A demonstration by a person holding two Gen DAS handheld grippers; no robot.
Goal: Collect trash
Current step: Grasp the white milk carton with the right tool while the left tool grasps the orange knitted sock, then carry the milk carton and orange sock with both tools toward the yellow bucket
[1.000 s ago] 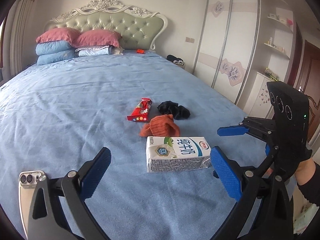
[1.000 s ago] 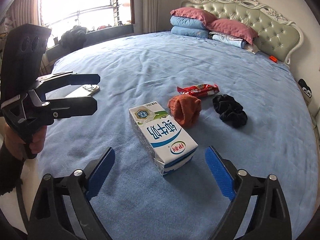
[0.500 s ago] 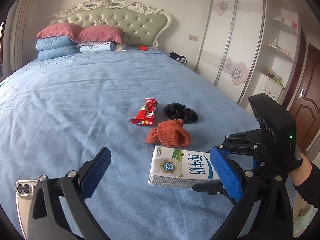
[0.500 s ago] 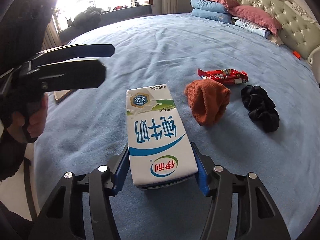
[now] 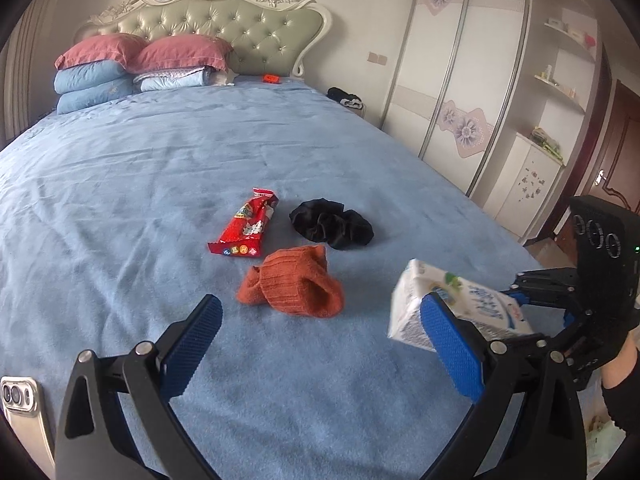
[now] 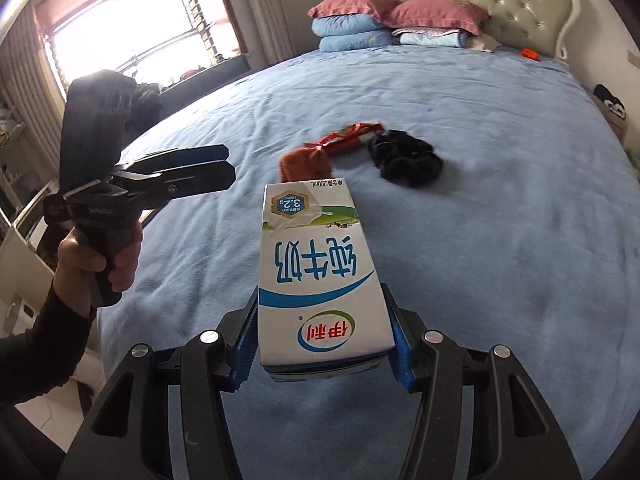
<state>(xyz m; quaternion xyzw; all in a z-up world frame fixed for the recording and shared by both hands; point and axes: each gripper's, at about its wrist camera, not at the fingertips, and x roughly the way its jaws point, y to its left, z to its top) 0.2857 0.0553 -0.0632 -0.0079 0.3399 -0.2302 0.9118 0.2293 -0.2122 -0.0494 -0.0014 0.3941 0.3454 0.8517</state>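
My right gripper (image 6: 322, 356) is shut on a white and blue milk carton (image 6: 318, 276) and holds it above the blue bed; the carton also shows in the left wrist view (image 5: 452, 308), at the right. My left gripper (image 5: 320, 344) is open and empty, low over the bed near its foot, and it shows from the side in the right wrist view (image 6: 192, 172). A red snack wrapper (image 5: 246, 228) lies on the bed ahead of it, also seen in the right wrist view (image 6: 348, 134).
An orange sock (image 5: 296, 284) and a black sock bundle (image 5: 332, 222) lie next to the wrapper. A phone (image 5: 20, 404) lies at the bed's near left edge. Pillows (image 5: 136, 64) are stacked by the headboard. A wardrobe (image 5: 460, 72) stands to the right.
My right gripper closed on the milk carton and lifted it off the bed, drawing it back to the right. My left gripper stayed open and shifted slightly forward.
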